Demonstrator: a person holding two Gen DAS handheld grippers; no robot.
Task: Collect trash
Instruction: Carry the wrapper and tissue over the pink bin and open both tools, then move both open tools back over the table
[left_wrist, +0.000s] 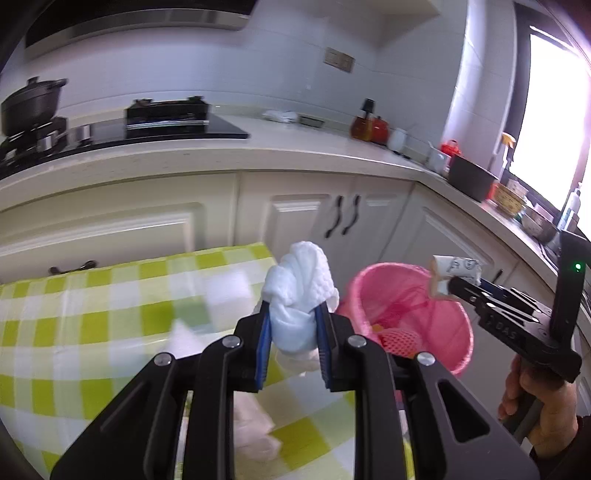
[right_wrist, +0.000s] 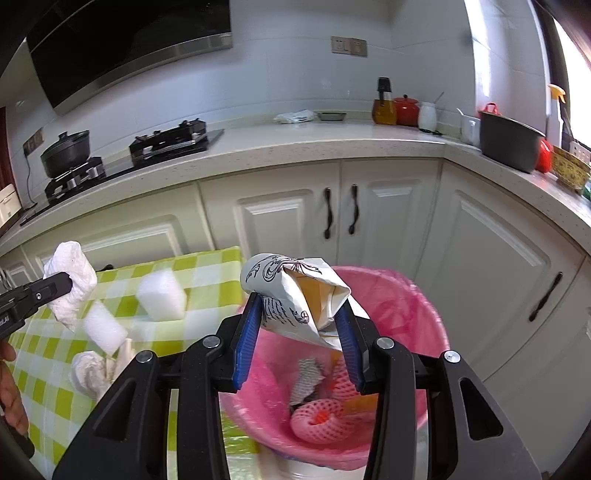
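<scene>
left wrist view: the blue fingers (left_wrist: 265, 334) of the left gripper (left_wrist: 293, 328) clench a white tissue wad (left_wrist: 299, 291) above the checked tablecloth (left_wrist: 74, 295), beside the pink bin (left_wrist: 458, 325); carry it over the rim before letting go.

right wrist view: the right gripper (right_wrist: 299, 328) pinches a crumpled printed wrapper (right_wrist: 291, 291) above the bin's mouth; it looks ready to drop. white foam blocks (right_wrist: 160, 295) remain on the table.

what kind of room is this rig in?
A home kitchen, most likely: gas hob with a black pot on it, range hood above, white counter over cabinet doors.
</scene>
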